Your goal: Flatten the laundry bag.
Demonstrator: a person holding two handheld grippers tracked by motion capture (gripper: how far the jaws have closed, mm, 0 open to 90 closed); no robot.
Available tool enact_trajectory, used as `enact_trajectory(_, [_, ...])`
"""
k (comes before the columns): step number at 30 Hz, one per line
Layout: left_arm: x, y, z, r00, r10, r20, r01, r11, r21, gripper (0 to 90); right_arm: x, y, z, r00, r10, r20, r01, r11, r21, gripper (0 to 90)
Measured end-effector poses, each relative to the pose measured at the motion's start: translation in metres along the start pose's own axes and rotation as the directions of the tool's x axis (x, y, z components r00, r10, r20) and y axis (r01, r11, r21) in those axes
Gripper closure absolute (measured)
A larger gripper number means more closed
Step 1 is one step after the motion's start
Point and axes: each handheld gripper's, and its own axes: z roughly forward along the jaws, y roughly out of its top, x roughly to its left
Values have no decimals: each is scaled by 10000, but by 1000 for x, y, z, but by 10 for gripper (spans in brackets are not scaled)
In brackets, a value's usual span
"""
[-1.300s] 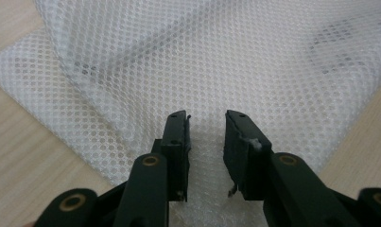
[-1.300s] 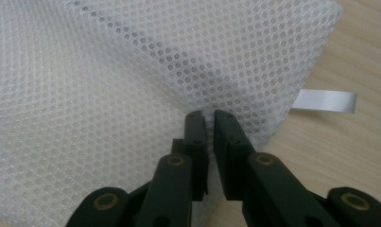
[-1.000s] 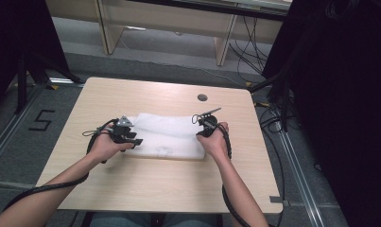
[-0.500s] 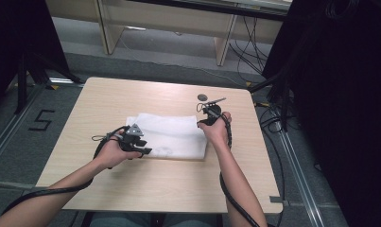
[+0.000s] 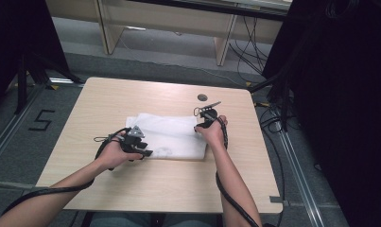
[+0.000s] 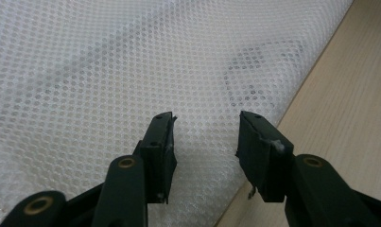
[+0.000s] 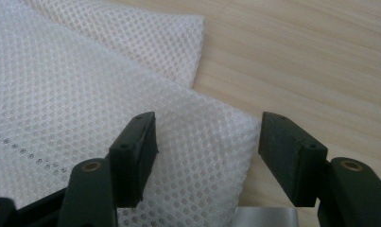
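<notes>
A white mesh cloth (image 5: 171,136) lies folded flat on the wooden table (image 5: 169,189). My left gripper (image 5: 148,152) hovers open over the cloth's near left edge; in the left gripper view its jaws (image 6: 204,125) straddle bare mesh (image 6: 131,56) beside the table edge (image 6: 349,94), and the pads do not press on it. My right gripper (image 5: 197,126) is at the cloth's right side. Its jaws (image 7: 207,127) have just been opening and now stand wide, with a folded corner of the mesh (image 7: 60,94) lying between them, unpinched.
A small dark round thing (image 5: 202,97) sits on the table beyond the right hand. Black cables (image 5: 273,118) run along the floor at the right. A "5" mark (image 5: 40,120) is on the floor at the left. Wood (image 7: 297,47) shows past the cloth's corner.
The left hand has slid right along the cloth's near edge. The right hand has shifted slightly toward the far right corner and released the cloth. The cloth's left end lies flatter than before.
</notes>
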Motion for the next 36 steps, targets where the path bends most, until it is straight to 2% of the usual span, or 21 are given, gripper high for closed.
enact_trajectory(2, [0, -1, 1, 10000, -26, -33, 26, 10000, -13, 560, 0, 0, 1, 9992, -402, 21, 402, 9992, -9, 418])
enact_trajectory(4, [0, -1, 1, 10000, 63, -74, -63, 10000, 56, 566, 2, 0, 2, 9987, -503, -6, 503, 9987, 4, 457])
enact_trajectory(5, [-1, -2, 2, 9999, 15, -150, -14, 10000, 38, 571, 4, 0, 2, 9962, -871, -95, 871, 9962, 8, 543])
enact_trajectory(6, [-1, -1, 2, 9999, 103, -96, -103, 9999, 33, 572, 6, 1, 1, 9935, -1131, -107, 1132, 9936, 34, 582])
enact_trajectory(7, [-1, -1, 2, 9998, 138, -124, -137, 9999, 35, 572, 6, 1, 1, 9935, -1131, -107, 1132, 9936, 34, 582])
enact_trajectory(8, [-1, -1, 3, 9996, 204, -169, -204, 9998, 22, 585, 12, 1, 0, 9874, -1578, -133, 1579, 9874, 53, 685])
enact_trajectory(9, [-1, -1, 2, 9995, 231, -205, -231, 9997, 35, 585, 12, 1, 0, 9874, -1578, -133, 1579, 9874, 53, 685])
enact_trajectory(10, [-1, -2, 3, 9997, 169, -178, -169, 9999, 0, 586, 15, 1, 0, 9831, -1825, -155, 1827, 9831, 149, 740])
enact_trajectory(13, [-1, -2, 3, 9998, 132, -174, -133, 9999, -33, 590, 17, 1, -1, 9813, -1920, -165, 1924, 9810, 243, 787])
enact_trajectory(15, [-2, -3, 3, 9997, 147, -173, -147, 9999, -35, 591, 17, 2, -1, 9762, -2160, -192, 2163, 9762, 143, 826])
enact_trajectory(16, [-2, -3, 3, 9996, 188, -189, -189, 9998, -36, 592, 18, 1, -2, 9801, -1972, -233, 1977, 9800, 240, 843])
enact_trajectory(17, [-2, -3, 3, 9994, 259, -215, -260, 9997, -41, 592, 18, 2, -5, 9799, -1993, -71, 1994, 9796, 239, 872])
enact_trajectory(19, [-1, -3, 3, 9994, 257, -214, -258, 9997, -39, 592, 18, 2, -6, 9808, -1947, -102, 1949, 9805, 236, 874])
enact_trajectory(21, [-1, -3, 3, 9995, 251, -214, -252, 9997, -45, 595, 15, 3, -8, 9769, -2129, -192, 2130, 9770, 62, 878])
enact_trajectory(22, [-2, -3, 3, 9994, 251, -224, -253, 9997, -47, 595, 16, 3, -11, 9795, -2008, -142, 2009, 9796, 63, 878])
enact_trajectory(25, [-2, -3, 3, 9994, 249, -245, -250, 9997, -43, 596, 15, 3, -15, 9772, -2118, -143, 2115, 9772, -205, 881])
enact_trajectory(26, [-2, -2, 3, 9993, 274, -255, -275, 9996, -15, 598, 16, 4, -19, 9783, -2065, -200, 2063, 9784, -114, 888])
enact_trajectory(28, [-2, -2, 3, 9992, 265, -287, -266, 9996, -25, 600, 15, 6, -25, 9728, -2312, -154, 2304, 9722, -417, 889])
enact_trajectory(29, [-2, -2, 3, 9991, 275, -310, -276, 9996, -23, 601, 15, 6, -29, 9733, -2290, -185, 2279, 9725, -482, 890])
enact_trajectory(31, [-3, -3, 4, 9994, 97, -327, -100, 9999, -77, 602, 16, 8, -37, 9702, -2408, -265, 2388, 9691, -612, 890])
enact_trajectory(36, [-3, -2, 4, 9993, 109, -350, -112, 9999, -61, 603, 13, 10, -43, 9752, -2188, -332, 2160, 9737, -719, 893])
